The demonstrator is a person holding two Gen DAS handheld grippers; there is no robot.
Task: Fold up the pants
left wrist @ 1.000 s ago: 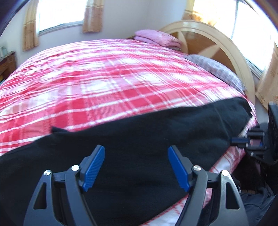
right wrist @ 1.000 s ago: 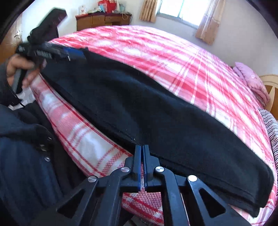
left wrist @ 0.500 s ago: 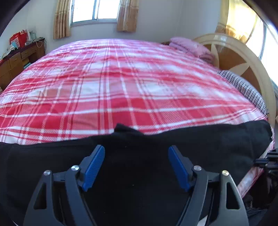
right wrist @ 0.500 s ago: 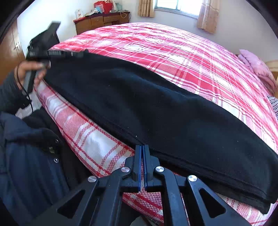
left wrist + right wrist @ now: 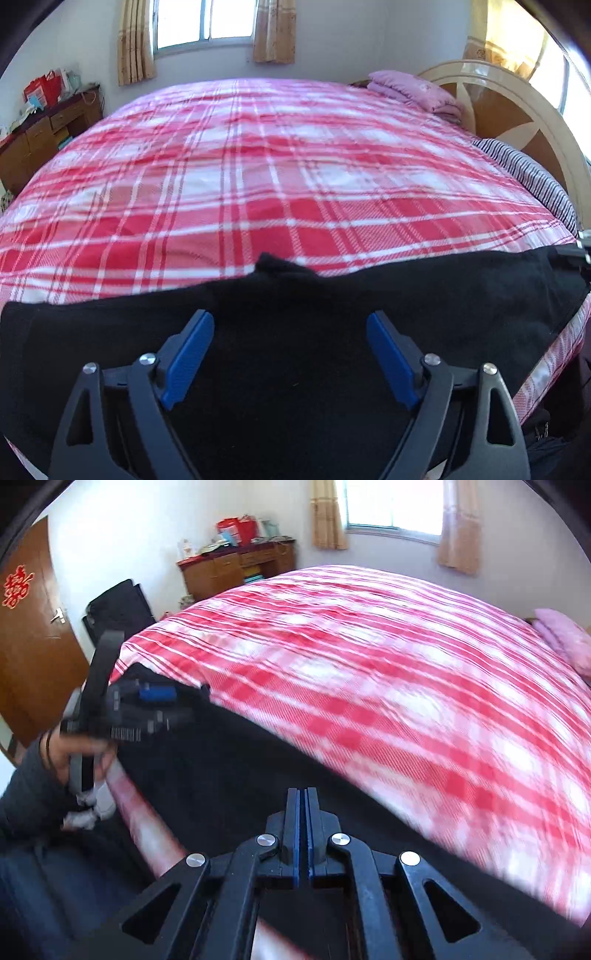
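Black pants [image 5: 295, 332] lie stretched in a long band along the near edge of the bed, with a small bump of cloth [image 5: 273, 264] on their far edge. My left gripper [image 5: 288, 319] hangs just above the middle of the band. Its jaws are opening, the blue pads stand wide apart, and no cloth is pressed between them. My right gripper [image 5: 303, 794] is shut over the pants [image 5: 221, 768], with nothing visible between its pads. In the right wrist view a hand [image 5: 74, 753] holds the left gripper [image 5: 184, 701] at the pants' left end.
A red and white plaid cover [image 5: 258, 166] spreads over the whole bed. A folded pink blanket [image 5: 413, 90], a striped pillow [image 5: 528, 177] and a curved headboard [image 5: 517, 110] are at the far right. A wooden dresser [image 5: 236, 572] and a brown door [image 5: 29, 627] stand beyond the bed's left end.
The right gripper has swung left along the pants and risen, staying shut; its view is now blurred. The left gripper's view turned towards the window, and its pads stand slightly wider.
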